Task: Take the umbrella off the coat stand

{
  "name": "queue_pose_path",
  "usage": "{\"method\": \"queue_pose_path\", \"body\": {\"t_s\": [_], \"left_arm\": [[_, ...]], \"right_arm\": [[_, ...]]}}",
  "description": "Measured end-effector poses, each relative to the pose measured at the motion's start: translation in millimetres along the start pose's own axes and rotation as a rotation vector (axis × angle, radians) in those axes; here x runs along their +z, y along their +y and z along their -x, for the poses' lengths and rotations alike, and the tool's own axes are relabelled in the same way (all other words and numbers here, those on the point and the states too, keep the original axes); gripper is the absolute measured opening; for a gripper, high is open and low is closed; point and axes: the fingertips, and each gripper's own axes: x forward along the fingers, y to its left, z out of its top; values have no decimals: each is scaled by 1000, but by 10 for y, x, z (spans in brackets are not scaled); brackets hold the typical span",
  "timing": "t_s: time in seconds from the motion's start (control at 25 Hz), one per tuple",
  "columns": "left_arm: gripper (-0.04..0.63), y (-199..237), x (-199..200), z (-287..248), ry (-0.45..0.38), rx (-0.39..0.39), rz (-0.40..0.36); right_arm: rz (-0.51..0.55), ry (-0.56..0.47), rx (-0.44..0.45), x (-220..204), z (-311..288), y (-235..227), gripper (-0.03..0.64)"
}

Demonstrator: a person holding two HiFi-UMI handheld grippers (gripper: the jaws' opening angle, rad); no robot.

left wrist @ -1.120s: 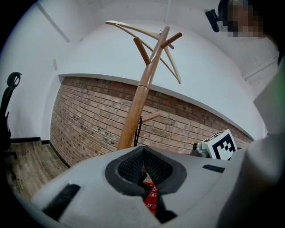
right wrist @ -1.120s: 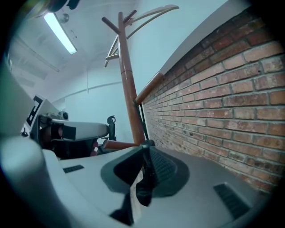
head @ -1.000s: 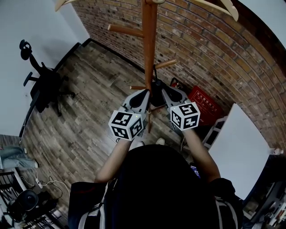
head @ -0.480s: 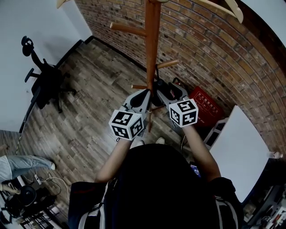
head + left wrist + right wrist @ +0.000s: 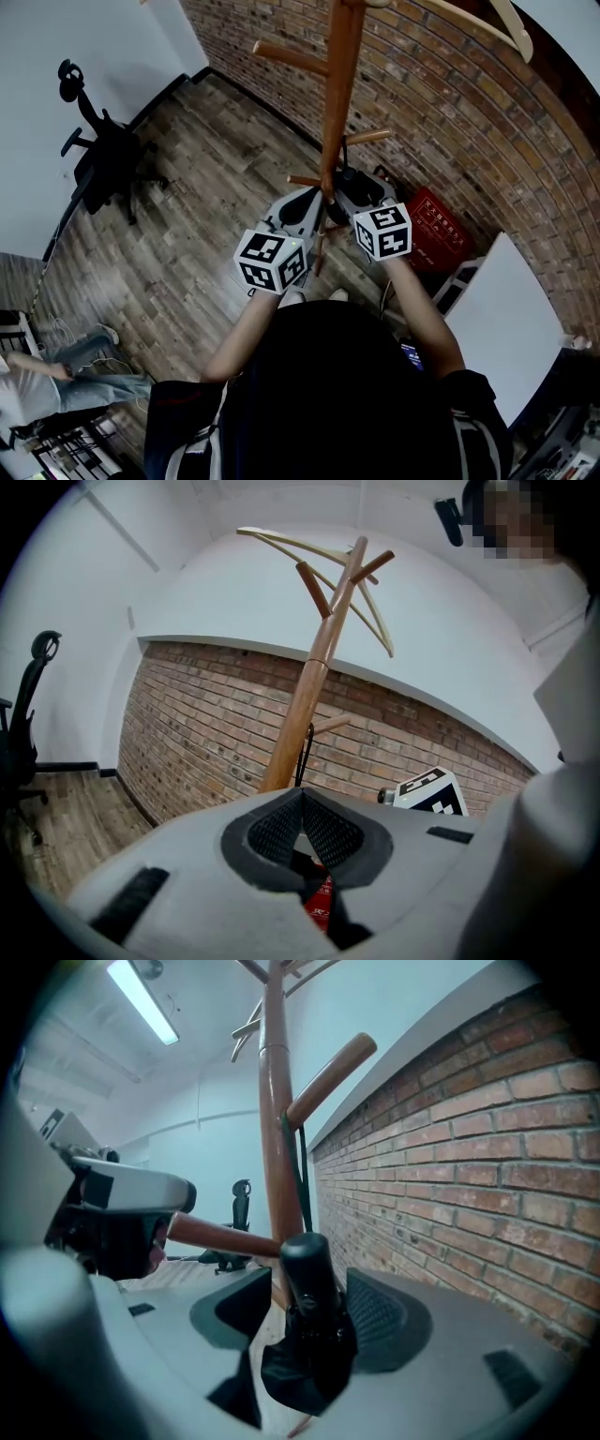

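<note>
The wooden coat stand (image 5: 337,103) rises in front of the brick wall, its pole also showing in the left gripper view (image 5: 305,705) and the right gripper view (image 5: 274,1129). A black folded umbrella (image 5: 314,1326) hangs by its strap (image 5: 298,1176) from a peg (image 5: 328,1068). Its handle stands between the jaws of my right gripper (image 5: 300,1288), which is open, with a gap beside the left pad. In the head view the right gripper (image 5: 349,192) is at the pole, around the dark umbrella (image 5: 339,183). My left gripper (image 5: 305,202) (image 5: 302,794) is shut just left of the pole, with nothing seen between its pads.
A black office chair (image 5: 103,159) stands at the far left on the wood floor. A red box (image 5: 436,220) and a white board (image 5: 502,319) lie by the brick wall on the right. Wooden hangers (image 5: 487,23) hang at the stand's top. A person's leg (image 5: 66,380) shows at lower left.
The right gripper's jaws have opened around the umbrella handle and it has sunk slightly. The left gripper has stayed put. A person has come into the lower left corner.
</note>
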Motion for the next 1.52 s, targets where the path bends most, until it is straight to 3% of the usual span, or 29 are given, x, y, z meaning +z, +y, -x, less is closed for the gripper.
{"method": "queue_pose_path", "body": {"t_s": [0.84,1.12,1.52], "left_arm": [[20,131,-2,1,-12,30,30],[20,157,-18,-11,-11,32,45],[20,201,-15,0,-10,37,56]], "right_arm": [[35,33,39,-34,-171,-3,231],[69,33,15,-36,-160,-62,183],[106,42,7,-16,-154,-50,173]]}}
